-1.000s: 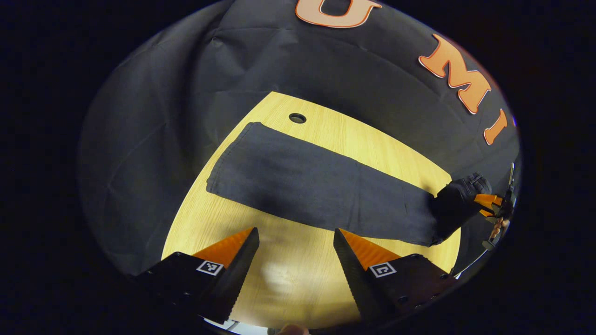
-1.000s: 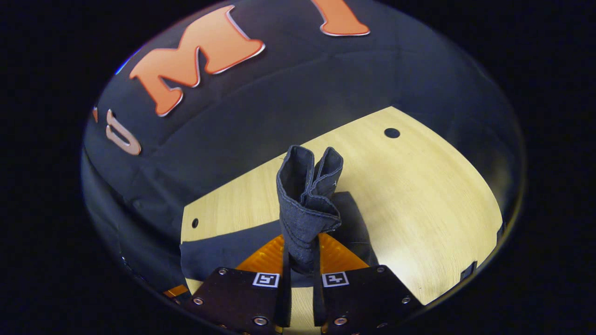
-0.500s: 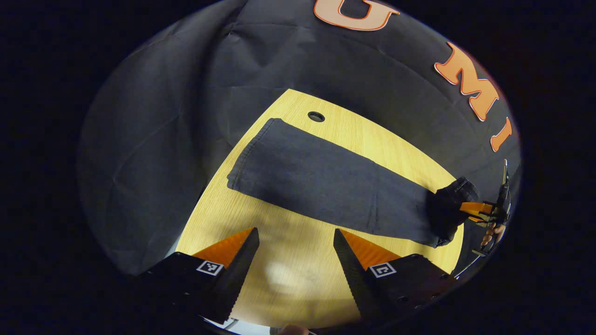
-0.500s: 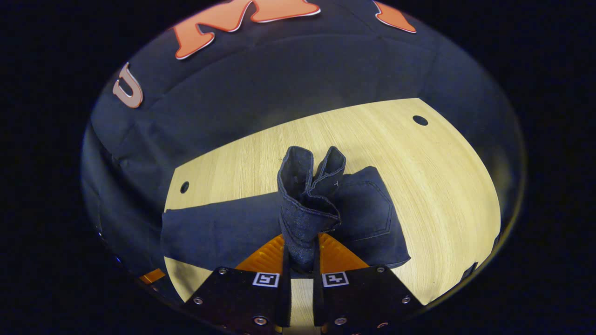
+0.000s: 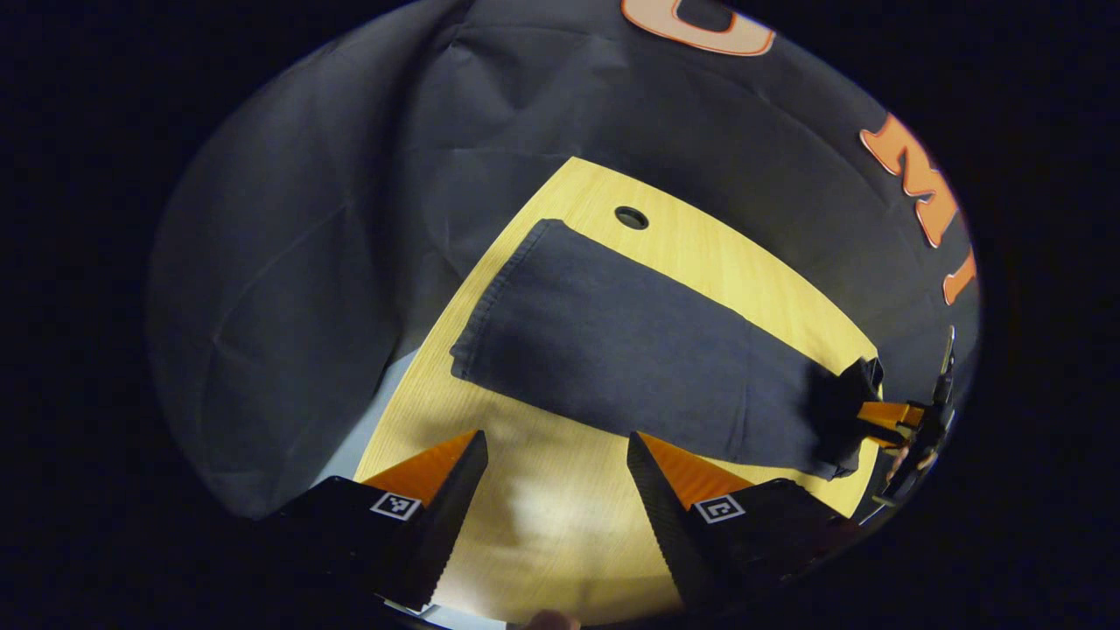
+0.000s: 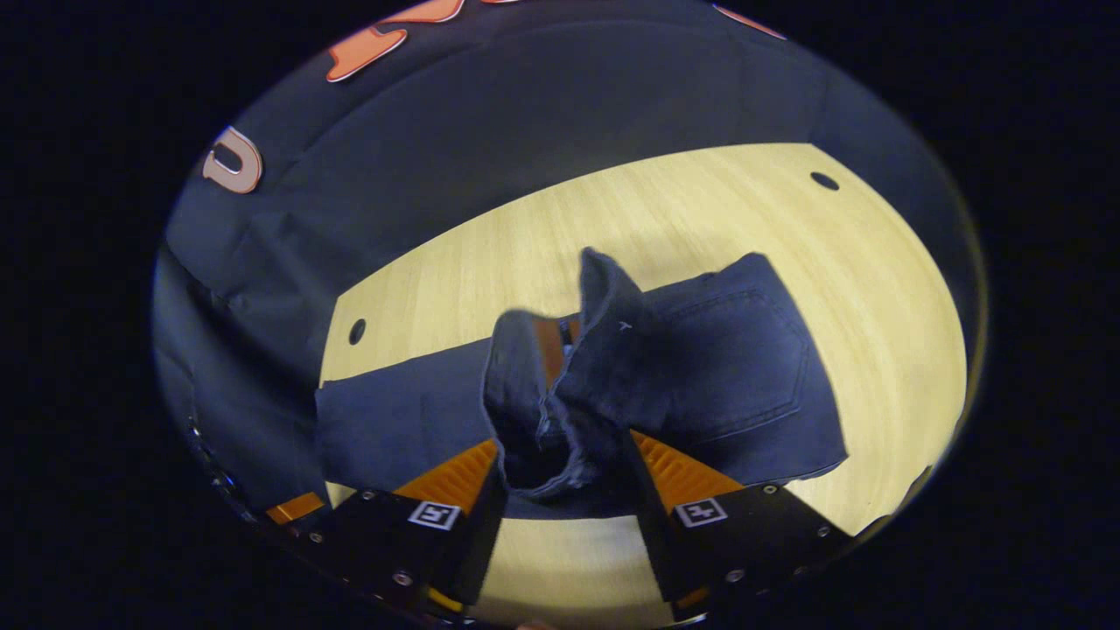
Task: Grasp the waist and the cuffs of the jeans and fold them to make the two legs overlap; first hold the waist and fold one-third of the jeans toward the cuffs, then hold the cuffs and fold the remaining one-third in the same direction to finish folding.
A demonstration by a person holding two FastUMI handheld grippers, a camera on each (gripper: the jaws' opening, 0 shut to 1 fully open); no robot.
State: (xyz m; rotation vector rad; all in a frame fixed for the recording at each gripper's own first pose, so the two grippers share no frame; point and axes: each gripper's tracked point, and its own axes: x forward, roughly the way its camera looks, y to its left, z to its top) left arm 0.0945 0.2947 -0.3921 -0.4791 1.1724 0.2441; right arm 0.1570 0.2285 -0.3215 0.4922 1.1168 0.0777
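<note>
Dark jeans lie flat on the wooden table, legs overlapping, with the cuffs at the far left end. My left gripper hovers open over bare wood just in front of the legs, holding nothing. In the right gripper view the jeans show a back pocket. The bunched waist stands up loosely between the spread fingers of my right gripper, which is open. The right gripper also appears at the waist end in the left gripper view.
The table has a round hole beyond the cuffs, and two holes near its back edge. Black cloth hangs close behind and to the left. The left gripper sits at the lower left of the right gripper view.
My right gripper has lowered the waist toward the table and opened, so the bunched waist has slackened and spread. The left gripper has drifted slightly and stays open.
</note>
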